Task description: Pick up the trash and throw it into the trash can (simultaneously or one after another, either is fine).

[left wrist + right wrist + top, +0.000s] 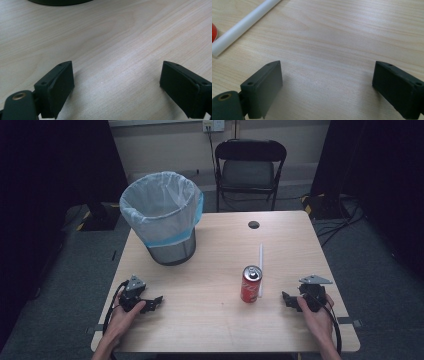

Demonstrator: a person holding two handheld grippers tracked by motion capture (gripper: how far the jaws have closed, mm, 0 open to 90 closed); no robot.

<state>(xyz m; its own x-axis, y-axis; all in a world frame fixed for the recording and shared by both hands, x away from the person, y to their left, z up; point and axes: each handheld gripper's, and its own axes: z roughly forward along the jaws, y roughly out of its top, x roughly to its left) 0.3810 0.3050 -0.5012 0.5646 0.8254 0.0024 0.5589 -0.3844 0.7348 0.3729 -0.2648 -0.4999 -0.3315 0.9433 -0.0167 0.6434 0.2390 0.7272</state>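
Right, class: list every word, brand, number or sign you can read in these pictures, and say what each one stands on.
None can be read.
Red can: white marking on its side, too small and blurred to read.
White straw, lined bin, table, folding chair: no lettering visible.
Left tool and right tool: no lettering visible.
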